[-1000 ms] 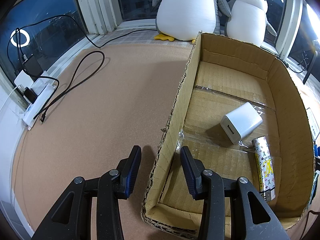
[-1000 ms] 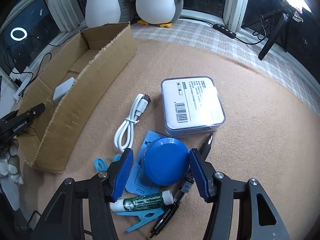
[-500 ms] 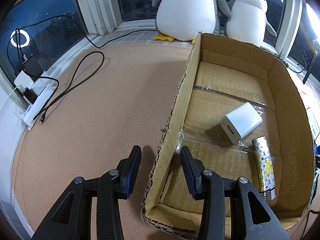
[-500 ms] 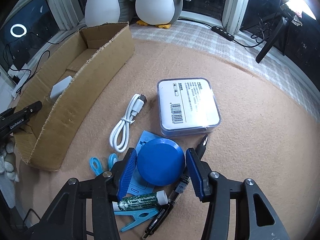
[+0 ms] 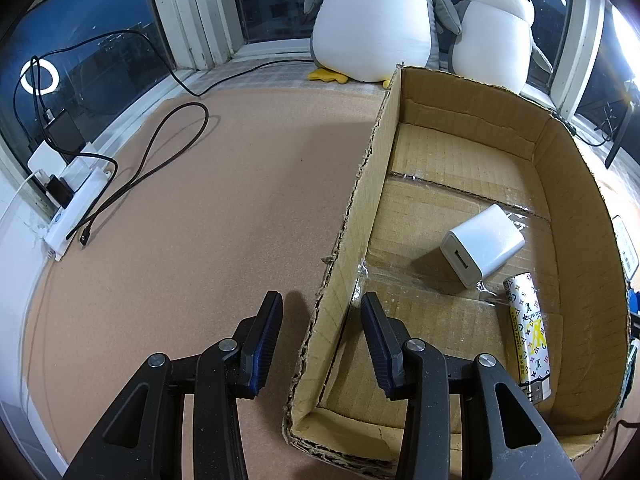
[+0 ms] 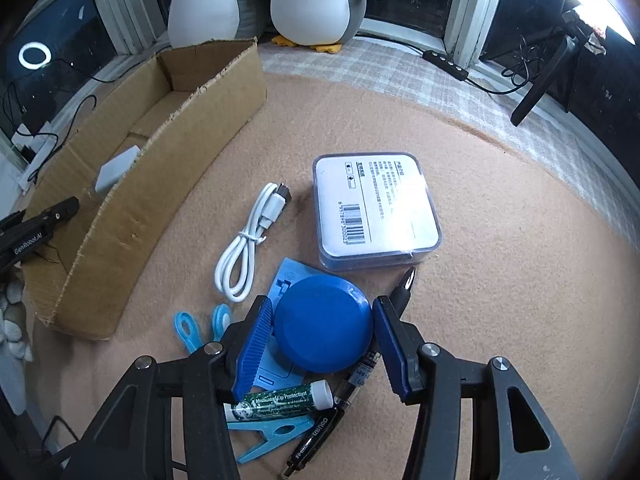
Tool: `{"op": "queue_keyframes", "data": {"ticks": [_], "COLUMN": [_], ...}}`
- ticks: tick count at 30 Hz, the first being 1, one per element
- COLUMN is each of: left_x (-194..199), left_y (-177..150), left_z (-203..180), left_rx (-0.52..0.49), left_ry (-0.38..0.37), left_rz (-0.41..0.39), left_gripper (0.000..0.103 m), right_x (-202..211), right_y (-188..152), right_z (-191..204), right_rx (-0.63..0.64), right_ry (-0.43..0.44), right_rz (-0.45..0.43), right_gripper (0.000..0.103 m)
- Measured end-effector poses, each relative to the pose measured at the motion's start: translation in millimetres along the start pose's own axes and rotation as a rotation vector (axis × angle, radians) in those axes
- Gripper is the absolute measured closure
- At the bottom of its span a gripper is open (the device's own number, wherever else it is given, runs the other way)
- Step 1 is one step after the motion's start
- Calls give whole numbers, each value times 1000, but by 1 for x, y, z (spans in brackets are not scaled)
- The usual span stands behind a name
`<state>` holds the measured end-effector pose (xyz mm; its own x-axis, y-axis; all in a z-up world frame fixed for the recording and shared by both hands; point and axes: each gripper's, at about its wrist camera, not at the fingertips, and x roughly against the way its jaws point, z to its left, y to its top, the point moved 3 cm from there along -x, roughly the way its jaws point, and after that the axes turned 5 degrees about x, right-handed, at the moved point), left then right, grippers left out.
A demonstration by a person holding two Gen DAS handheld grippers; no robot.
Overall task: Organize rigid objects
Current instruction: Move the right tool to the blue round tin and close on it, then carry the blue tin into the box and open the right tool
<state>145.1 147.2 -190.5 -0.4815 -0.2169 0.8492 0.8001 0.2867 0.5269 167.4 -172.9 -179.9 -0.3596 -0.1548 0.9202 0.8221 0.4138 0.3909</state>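
Observation:
My right gripper [image 6: 323, 316] is shut on a round blue case [image 6: 324, 332], one pad against each side; the case lies on a light-blue card [image 6: 289, 280]. Around it are a white cable [image 6: 246, 244], a clear-lidded white box [image 6: 376, 208], a green lip balm [image 6: 280, 400], a black pen [image 6: 316, 436], a blue clip [image 6: 272, 438] and blue ring handles [image 6: 188, 326]. My left gripper [image 5: 322, 320] straddles the near left wall of the cardboard box [image 5: 580, 216], its pads clear of the wall. Inside lie a white charger [image 5: 482, 250] and a patterned lighter [image 5: 528, 332].
Two plush penguins [image 5: 376, 20] sit at the window ledge behind the box. A white power strip [image 5: 76, 208] and a black cable loop [image 5: 160, 160] lie on the mat at the left. A black power strip [image 6: 446, 60] and a stand leg [image 6: 540, 84] are at the far right.
The right jaws closed inward onto the round blue case. The left gripper and the box stayed as they were.

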Motion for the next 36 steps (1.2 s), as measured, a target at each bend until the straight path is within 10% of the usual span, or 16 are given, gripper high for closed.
{"op": "queue_keyframes", "data": {"ticks": [20,36], "left_x": [0,0], "left_y": [-1,0], "left_z": [1,1], "left_rx": [1,3], "left_ry": [-5,-9], "left_rz": [0,2], "left_gripper": [59,59], "right_x": [32,62], "right_y": [7,56], "right_z": [9,103], "right_rx": [-9,90], "right_ry": [41,203], "right_rz": [-73,-178], "right_gripper": [57,57]}}
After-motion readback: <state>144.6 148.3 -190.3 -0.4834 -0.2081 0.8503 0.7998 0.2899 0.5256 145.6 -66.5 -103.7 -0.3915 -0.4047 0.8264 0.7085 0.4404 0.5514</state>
